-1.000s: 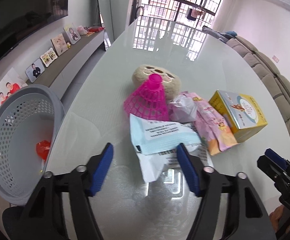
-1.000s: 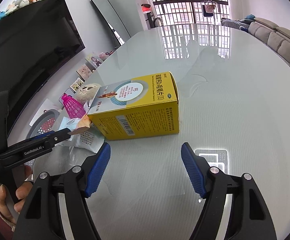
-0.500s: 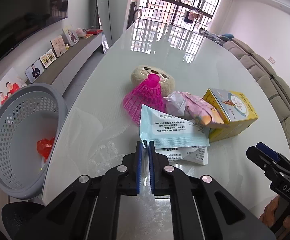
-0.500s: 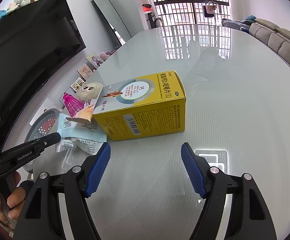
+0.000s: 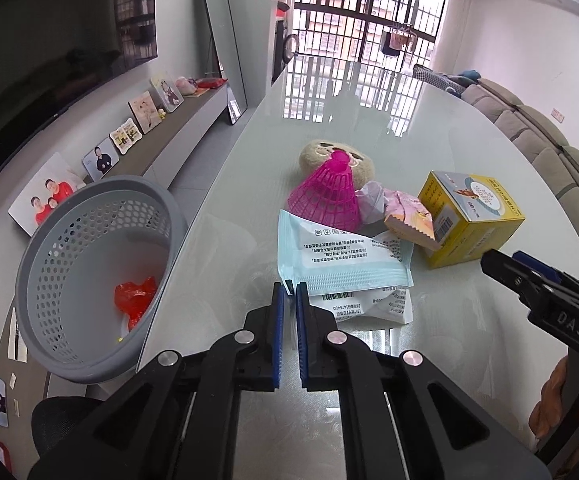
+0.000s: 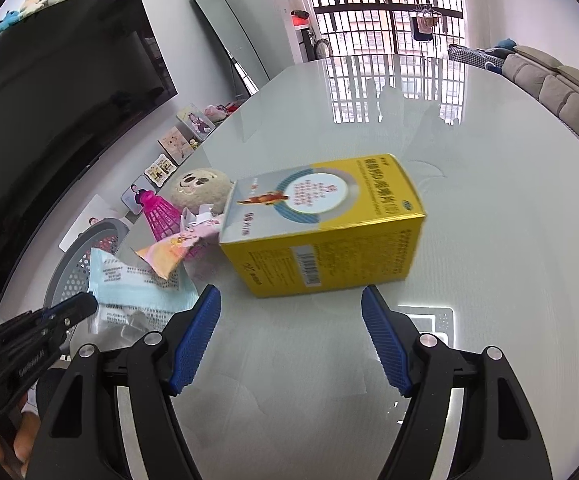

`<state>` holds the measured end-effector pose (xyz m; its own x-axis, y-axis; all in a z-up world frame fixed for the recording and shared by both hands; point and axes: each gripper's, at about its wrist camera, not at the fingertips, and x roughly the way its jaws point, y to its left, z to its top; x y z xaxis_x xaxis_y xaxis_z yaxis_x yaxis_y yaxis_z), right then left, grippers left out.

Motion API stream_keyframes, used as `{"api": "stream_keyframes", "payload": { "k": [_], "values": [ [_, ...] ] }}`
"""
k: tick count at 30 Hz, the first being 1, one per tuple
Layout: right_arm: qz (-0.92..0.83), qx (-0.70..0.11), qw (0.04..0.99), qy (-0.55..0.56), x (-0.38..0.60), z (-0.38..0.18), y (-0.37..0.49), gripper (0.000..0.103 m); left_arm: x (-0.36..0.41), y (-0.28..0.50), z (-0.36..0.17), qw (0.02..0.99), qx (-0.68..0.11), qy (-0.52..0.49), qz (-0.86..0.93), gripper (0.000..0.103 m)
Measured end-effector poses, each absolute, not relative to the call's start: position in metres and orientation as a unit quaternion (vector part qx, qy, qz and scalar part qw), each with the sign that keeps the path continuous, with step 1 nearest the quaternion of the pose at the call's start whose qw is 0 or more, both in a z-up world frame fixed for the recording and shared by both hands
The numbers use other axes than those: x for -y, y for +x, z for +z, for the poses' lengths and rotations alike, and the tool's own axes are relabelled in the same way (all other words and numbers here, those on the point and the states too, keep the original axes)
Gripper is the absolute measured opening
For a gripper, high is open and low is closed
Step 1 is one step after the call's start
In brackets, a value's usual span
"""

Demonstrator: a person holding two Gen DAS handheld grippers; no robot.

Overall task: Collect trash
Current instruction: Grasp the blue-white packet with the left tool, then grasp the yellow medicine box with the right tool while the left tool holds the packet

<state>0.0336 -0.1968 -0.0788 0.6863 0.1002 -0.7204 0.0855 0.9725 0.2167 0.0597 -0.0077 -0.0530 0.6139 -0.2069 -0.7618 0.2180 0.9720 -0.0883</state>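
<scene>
Holding red trash [image 5: 135, 296], grey basket [image 5: 69, 344]; left fingers [image 5: 277, 320] pinching blue wrapper [image 5: 341, 256], right spread.

One yellow box [image 5: 472, 216], one pink shuttlecock [image 5: 326, 194], one plush toy [image 5: 321, 156], three wrappers on the table, one grey basket [image 5: 89, 272] at lower left holding one red scrap [image 5: 135, 296].

In the left wrist view, the basket [image 5: 89, 264] sits lower left, beside the table [image 5: 429, 128]. The wrapper [image 5: 341, 256] lies centre; shuttlecock [image 5: 325, 196] behind it, box [image 5: 473, 216] at right.
</scene>
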Motion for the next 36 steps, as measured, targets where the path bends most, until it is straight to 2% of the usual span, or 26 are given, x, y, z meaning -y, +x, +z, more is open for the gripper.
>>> {"api": "stream_keyframes", "payload": {
  "k": [18,36],
  "values": [
    [-0.079,-0.402,0.902,0.136,0.179,-0.085,0.075,0.07,-0.022,0.047,-0.056,0.898,-0.424,-0.019,-0.116,0.007],
    [-0.185,-0.381,0.891,0.16,0.281,-0.087,0.03,0.07,-0.009,0.045,-0.051,0.899,-0.42,-0.01,-0.126,0.007]
  ]
}}
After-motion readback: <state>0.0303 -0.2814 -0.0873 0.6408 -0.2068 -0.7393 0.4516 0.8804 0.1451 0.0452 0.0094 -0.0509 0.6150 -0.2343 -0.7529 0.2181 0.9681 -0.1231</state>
